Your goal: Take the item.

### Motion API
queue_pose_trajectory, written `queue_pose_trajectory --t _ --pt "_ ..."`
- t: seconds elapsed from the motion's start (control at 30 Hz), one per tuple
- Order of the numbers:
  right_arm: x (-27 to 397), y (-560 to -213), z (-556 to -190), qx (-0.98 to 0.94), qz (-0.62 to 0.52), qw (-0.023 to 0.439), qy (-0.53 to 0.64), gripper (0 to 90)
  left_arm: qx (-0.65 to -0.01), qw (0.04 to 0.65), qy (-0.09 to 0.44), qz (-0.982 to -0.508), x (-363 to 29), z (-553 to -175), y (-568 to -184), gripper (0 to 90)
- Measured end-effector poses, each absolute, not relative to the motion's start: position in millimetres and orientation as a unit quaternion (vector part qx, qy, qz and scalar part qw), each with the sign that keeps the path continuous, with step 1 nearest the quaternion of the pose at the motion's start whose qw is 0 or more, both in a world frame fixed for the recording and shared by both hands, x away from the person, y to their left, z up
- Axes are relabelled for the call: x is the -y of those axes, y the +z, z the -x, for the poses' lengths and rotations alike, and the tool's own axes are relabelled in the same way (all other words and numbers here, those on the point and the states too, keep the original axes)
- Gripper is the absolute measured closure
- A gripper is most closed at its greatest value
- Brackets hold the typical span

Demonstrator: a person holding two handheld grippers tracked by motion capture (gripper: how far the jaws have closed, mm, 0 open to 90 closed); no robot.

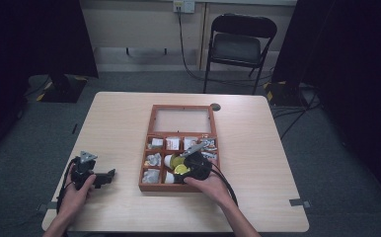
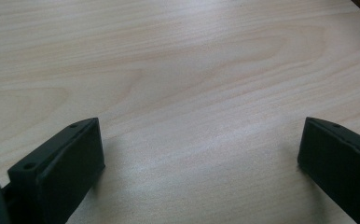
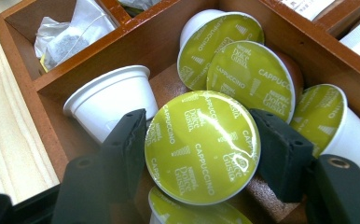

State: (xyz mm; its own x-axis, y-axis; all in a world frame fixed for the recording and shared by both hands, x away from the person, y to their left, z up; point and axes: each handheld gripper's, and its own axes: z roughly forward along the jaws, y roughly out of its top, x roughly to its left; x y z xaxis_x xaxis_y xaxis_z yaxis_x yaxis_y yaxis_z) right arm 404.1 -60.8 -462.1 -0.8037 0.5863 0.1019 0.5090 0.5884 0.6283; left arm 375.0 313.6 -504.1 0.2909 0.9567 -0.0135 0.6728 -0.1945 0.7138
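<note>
A wooden compartment box (image 1: 149, 185) with its glass lid open lies mid-table. My right gripper (image 1: 186, 173) reaches into its front middle compartment. In the right gripper view my right gripper (image 3: 201, 144) is shut on a green-lidded cappuccino capsule (image 3: 201, 147), its two jaws pressing the capsule's sides. Several more capsules lie around it, some green lids (image 3: 255, 74) up, one white cup (image 3: 110, 98) on its side. My left gripper (image 1: 102, 177) rests on the table at the front left, and in its own view the left gripper (image 2: 199, 149) is open over bare wood.
Other compartments hold tea bags (image 3: 68, 39) and small packets (image 1: 172, 143). A black folding chair (image 1: 240, 47) stands beyond the table's far edge. The light wooden tabletop (image 1: 262, 148) surrounds the box.
</note>
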Motion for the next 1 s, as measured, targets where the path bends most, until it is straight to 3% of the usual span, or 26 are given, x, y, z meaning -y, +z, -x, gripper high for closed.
queue_pose_trajectory --t 1.0 --pt "65.8 -458.6 -403.6 -0.878 -0.320 0.055 0.352 39.7 -0.551 0.314 0.225 -0.739 -313.6 -374.9 -504.0 0.0"
